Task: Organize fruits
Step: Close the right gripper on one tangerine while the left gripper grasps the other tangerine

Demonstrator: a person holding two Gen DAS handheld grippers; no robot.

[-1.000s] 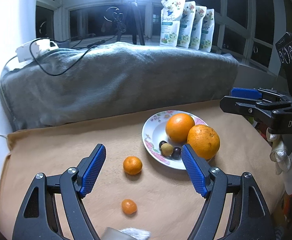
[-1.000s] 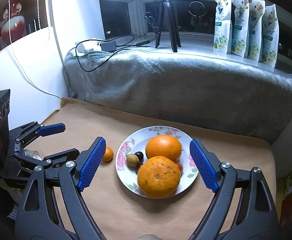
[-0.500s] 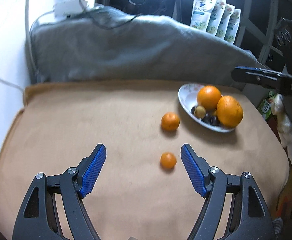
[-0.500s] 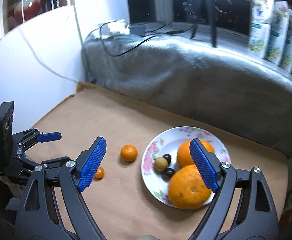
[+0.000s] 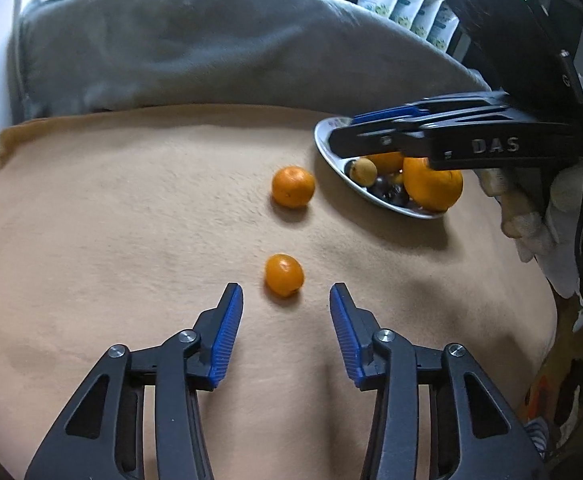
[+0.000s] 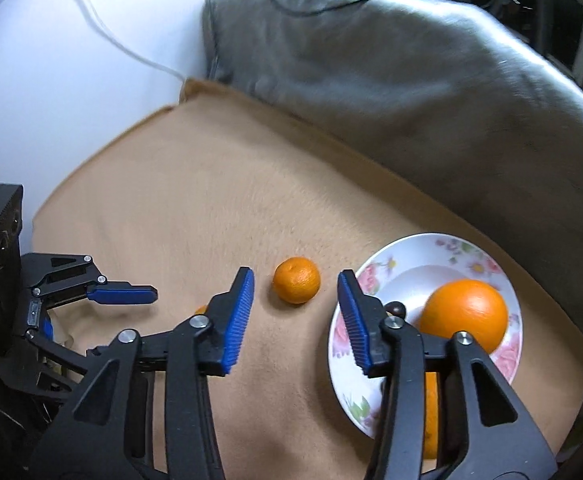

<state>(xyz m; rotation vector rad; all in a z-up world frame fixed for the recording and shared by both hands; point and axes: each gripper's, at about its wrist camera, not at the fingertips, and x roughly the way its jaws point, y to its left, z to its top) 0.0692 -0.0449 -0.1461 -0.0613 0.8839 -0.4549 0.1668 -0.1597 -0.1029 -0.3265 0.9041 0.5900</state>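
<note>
Two mandarins lie on the tan cloth. The small mandarin sits just ahead of my left gripper, level with its tips; the jaws are closing and the blue pads do not touch it. The larger mandarin lies in the gap at the tips of my right gripper, whose jaws are also closing, with space on both sides. The floral plate to the right holds a large orange, a second orange partly hidden under my right finger, and small dark fruits.
A grey blanket is heaped along the far edge of the cloth. A white wall with a cable borders the left side. Refill pouches stand behind the blanket. A gloved hand holds the right gripper over the plate.
Both grippers have come down toward the cloth and their jaws have narrowed. The left closed in on the small mandarin. The right swung left from the plate to the larger mandarin.
</note>
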